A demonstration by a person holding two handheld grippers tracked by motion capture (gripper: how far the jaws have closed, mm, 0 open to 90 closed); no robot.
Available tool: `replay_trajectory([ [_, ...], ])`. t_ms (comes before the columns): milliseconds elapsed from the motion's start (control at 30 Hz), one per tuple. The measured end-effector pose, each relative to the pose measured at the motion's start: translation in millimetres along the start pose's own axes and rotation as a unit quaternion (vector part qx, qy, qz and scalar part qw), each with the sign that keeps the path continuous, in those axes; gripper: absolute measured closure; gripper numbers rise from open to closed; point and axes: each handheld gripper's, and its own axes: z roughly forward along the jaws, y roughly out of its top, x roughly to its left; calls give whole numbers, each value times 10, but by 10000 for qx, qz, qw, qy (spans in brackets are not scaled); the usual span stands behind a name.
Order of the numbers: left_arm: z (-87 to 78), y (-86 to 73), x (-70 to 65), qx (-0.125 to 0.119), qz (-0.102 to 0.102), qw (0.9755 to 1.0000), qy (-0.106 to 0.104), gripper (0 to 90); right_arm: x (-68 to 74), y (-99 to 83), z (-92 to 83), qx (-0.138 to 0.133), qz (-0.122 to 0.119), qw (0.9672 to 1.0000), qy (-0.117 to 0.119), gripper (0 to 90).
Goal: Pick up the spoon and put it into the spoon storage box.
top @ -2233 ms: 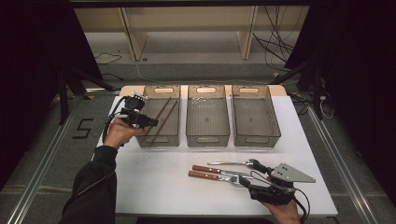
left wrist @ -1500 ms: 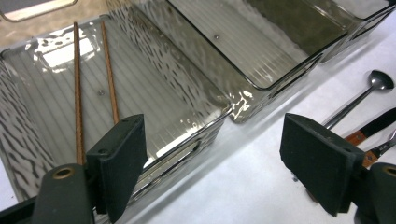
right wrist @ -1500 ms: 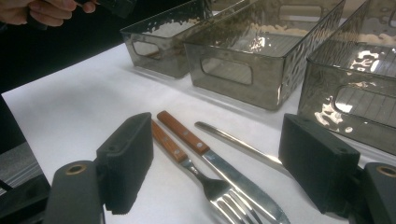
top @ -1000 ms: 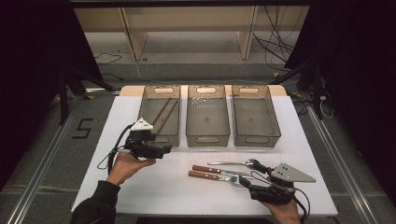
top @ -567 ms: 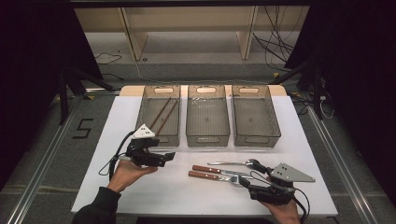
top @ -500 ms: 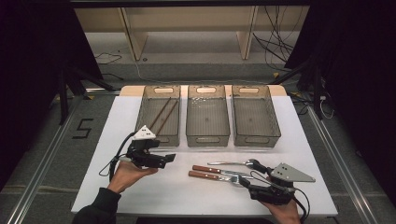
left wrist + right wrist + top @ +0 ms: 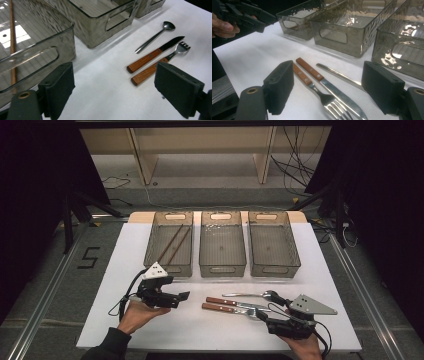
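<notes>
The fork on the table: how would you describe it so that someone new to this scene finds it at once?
On the white table, three clear bins stand in a row; in front of them lie three utensils side by side. The fork is the one nearest the person, just ahead of the right gripper. It shares a wooden handle with the knife but ends in tines, while the spoon is all metal.

The left tongs [image 7: 115, 97] stand wide open above a white tabletop [image 7: 100, 82], nothing between the two black pads. Beyond them lie a spoon [image 7: 155, 37], a wooden-handled knife [image 7: 152, 55] and a wooden-handled fork [image 7: 160, 63], side by side and close together. To the left sit smoky clear bins [image 7: 100, 27]; the nearest [image 7: 37, 47] holds a brown stick [image 7: 12, 42].
</notes>
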Motion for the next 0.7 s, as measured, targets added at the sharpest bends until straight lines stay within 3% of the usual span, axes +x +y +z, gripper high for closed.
replay_trajectory([
  [333,-70,-150,-23,-215,-86,9997,0,160,-72,63,-1,141,-138,9998,-14,267],
  [567,-114,-228,-36,-298,-89,9995,27,161,-171,245,91,561,-501,9972,61,265],
  [700,-142,-264,-41,-350,-88,9993,28,160,-242,390,220,1009,-735,9921,145,265],
])
